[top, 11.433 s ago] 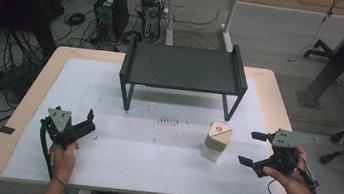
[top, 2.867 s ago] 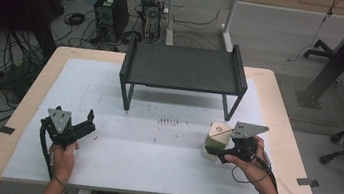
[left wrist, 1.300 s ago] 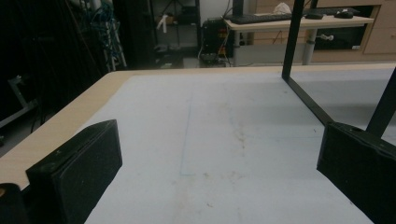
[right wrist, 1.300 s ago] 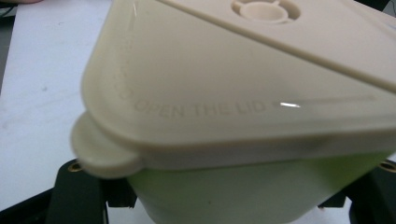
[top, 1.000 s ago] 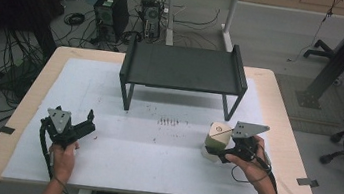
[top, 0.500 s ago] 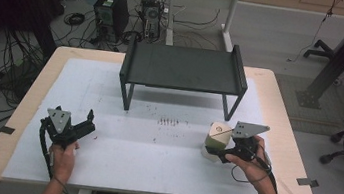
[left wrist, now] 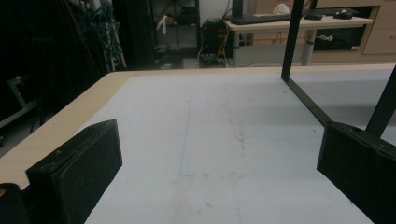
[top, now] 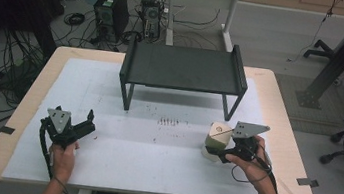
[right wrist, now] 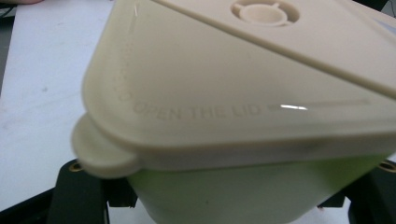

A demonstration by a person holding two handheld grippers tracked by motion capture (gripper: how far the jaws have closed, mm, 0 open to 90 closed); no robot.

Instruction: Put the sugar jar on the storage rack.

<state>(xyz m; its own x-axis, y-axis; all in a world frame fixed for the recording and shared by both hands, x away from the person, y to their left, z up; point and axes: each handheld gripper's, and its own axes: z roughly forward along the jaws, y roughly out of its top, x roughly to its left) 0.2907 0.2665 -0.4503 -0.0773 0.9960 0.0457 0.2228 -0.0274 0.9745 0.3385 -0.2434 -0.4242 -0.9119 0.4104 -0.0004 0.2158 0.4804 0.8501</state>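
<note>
While clamped, container (top: 216, 139) between fingers (right wrist: 77, 196)

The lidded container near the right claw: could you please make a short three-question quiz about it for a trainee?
1. True or false: the right claw is shut on the lidded container.
2. Which words are moulded into the lid?
3. The left claw is: A) shut on the container, B) open with nothing between its jaws, C) resting on the black stand.

Key: 1 true; 2 "OPEN THE LID"; 3 B.
</note>
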